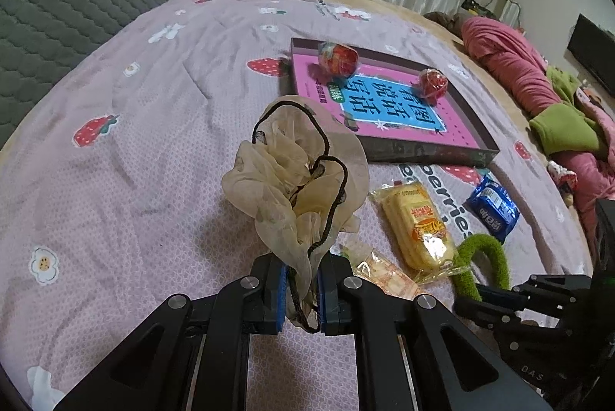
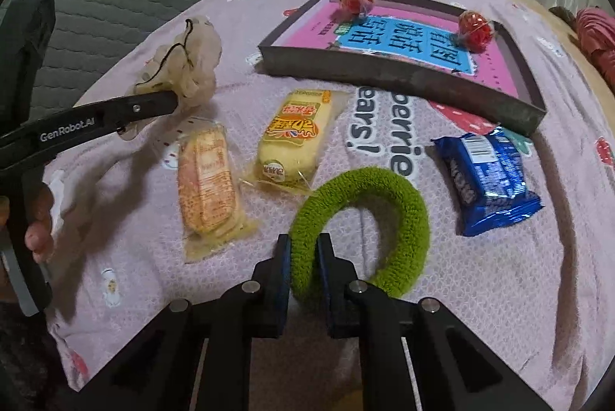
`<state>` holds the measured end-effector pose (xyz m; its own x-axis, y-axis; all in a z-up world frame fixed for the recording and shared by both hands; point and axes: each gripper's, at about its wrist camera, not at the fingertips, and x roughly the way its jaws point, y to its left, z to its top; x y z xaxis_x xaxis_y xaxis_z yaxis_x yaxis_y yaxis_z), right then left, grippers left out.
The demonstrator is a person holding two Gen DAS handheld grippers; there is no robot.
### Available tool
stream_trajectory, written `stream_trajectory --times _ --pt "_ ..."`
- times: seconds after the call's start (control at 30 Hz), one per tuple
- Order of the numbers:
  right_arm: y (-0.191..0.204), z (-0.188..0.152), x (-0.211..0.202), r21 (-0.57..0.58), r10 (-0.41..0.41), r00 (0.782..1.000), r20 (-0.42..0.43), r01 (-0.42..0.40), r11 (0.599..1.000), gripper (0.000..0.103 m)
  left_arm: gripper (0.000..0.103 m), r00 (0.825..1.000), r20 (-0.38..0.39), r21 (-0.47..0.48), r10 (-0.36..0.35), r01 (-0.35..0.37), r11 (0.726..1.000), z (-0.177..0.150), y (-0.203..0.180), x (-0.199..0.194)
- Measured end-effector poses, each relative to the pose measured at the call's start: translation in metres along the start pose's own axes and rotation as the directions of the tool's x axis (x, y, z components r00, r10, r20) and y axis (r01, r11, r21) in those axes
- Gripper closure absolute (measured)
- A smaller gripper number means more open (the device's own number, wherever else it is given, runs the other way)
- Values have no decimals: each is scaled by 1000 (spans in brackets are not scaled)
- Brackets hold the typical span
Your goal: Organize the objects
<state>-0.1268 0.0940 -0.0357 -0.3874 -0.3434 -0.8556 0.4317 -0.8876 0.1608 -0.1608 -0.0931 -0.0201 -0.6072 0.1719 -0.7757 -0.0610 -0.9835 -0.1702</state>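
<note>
Green fuzzy scrunchie (image 2: pixel 361 219) lies on the bedspread (image 2: pixel 480 295), clamped by the right gripper (image 2: pixel 303 257). Left gripper (image 1: pixel 301 292) clenches a beige gauze hair tie (image 1: pixel 292 176), raised above the bedspread.

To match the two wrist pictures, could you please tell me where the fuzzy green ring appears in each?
Left wrist view: the fuzzy green ring arches at lower right, beside the yellow snack packet.
Right wrist view: bottom centre, pinched in the right tongs.
Shared landmark: the shallow grey box with the pink book.
</note>
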Motion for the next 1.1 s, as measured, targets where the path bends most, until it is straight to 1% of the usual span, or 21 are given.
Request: stream_trajectory --times 0.23,0.43,0.53,0.8,1.1 --pt "2 2 -13 10 35 999 33 -35 999 90 91 1000 5 1 -7 7 1000 0 -1 -2" --pt "0 3 -28 22 48 997 66 -49 999 90 91 1000 22 10 -20 20 1000 -1 -6 -11" --pt "-1 5 -38 25 53 994 91 -55 998 90 91 999 40 13 -32 32 999 -2 -10 -21" --pt "-2 8 -70 37 75 985 158 -82 996 90 91 996 79 41 -38 35 999 -6 -26 -47" --pt "-8 16 -120 47 59 967 247 -72 996 90 91 993 112 54 -28 22 998 0 -45 -80"
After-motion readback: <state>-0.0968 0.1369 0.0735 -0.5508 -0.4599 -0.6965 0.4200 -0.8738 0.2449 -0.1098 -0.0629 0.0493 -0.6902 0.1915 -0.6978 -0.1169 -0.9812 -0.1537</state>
